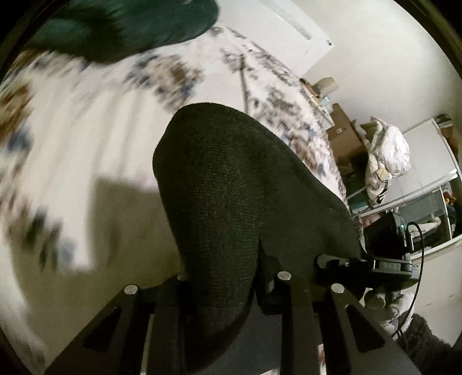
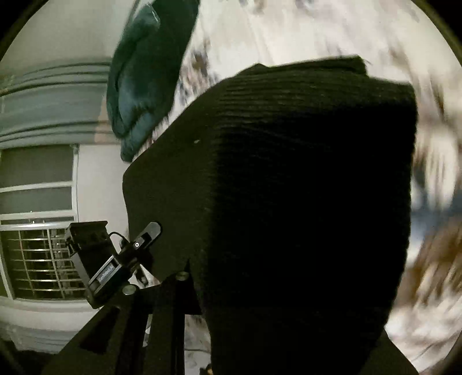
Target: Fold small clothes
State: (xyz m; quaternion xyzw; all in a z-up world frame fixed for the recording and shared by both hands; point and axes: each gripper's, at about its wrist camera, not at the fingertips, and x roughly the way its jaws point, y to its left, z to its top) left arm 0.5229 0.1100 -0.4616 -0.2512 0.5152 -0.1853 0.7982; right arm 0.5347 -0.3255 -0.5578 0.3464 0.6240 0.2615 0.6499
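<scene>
Black knit garment (image 1: 231, 202) drapes over the left gripper (image 1: 260, 277), pinched between nearly closed jaws. Right gripper (image 2: 202, 288) likewise clamps the cloth's other edge. Patterned bedspread (image 1: 86, 129) lies beyond, a teal pillow (image 1: 121, 26) at eleven o'clock.

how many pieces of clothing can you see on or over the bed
2: a dark knit garment gripped and draped over the gripper, and a teal garment lying further back on the patterned bedspread. More may be hidden.

Black knit garment (image 1: 231, 202): ribbed, small; lifted off floral bedsheet (image 1: 86, 129), hanging draped, rounded fold at top. Fills most of right wrist view (image 2: 288, 187).
</scene>
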